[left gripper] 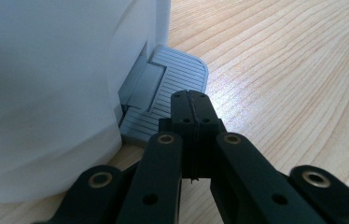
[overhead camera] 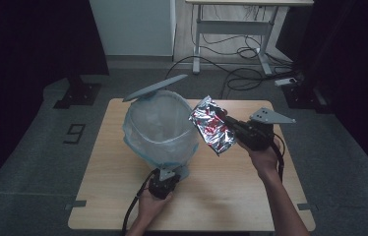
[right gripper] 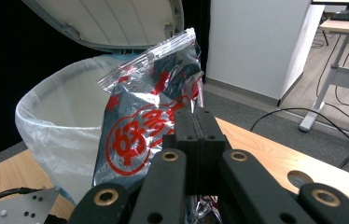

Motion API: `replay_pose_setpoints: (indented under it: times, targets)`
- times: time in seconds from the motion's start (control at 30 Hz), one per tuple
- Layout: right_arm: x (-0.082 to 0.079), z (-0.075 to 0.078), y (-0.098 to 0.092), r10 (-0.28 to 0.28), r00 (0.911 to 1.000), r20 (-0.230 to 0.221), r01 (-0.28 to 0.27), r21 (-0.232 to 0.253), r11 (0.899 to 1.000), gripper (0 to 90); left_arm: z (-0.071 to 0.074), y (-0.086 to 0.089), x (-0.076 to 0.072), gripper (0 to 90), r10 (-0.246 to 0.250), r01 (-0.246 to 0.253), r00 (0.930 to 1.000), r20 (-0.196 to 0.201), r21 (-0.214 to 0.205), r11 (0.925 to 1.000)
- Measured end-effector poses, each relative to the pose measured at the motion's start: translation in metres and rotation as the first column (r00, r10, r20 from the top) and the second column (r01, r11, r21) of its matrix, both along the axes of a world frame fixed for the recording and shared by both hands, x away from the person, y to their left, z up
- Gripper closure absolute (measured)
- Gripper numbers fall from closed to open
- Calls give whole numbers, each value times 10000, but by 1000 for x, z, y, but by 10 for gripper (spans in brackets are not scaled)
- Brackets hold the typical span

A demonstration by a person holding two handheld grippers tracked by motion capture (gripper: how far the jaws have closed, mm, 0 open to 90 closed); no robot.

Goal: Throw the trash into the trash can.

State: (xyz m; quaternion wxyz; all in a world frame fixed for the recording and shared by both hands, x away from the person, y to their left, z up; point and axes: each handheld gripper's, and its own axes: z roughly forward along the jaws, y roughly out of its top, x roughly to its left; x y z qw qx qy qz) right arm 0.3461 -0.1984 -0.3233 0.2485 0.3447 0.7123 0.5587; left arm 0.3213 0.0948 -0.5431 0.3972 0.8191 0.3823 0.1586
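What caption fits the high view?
Left gripper presses the bin's pedal, lid up; right gripper holds a foil bag.

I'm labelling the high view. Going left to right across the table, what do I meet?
Bin with its lid up, foil bag, right tongs holding the bag.

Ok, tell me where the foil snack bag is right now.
In the high view the foil snack bag hangs in the right gripper, right of centre, just beside the rim of the open pedal bin.
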Motion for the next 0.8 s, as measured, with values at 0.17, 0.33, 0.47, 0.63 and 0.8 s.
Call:
replay_pose_setpoints:
  times: [0.17,0.33,0.47,0.63,0.8]
  targets:
    - [3,3,2,-16,10000,-22,16,11,10000,897,0,0,0,900,-3,3,10000,-19,-5,10000]
    - [5,5,7,7,10000,-38,-7,-42,10000,896,0,0,0,900,-2,2,10000,-51,-21,10000]
    - [6,8,12,88,10000,-31,-88,-28,10000,897,0,0,0,900,-11,11,10000,-36,-14,10000]
    - [9,12,18,145,9999,21,-145,-53,9999,897,0,1,1,900,-21,21,10000,-67,-42,10000]
    - [11,13,25,223,9997,-23,-223,-36,9997,896,0,1,1,900,-23,22,10000,-72,-71,10000]
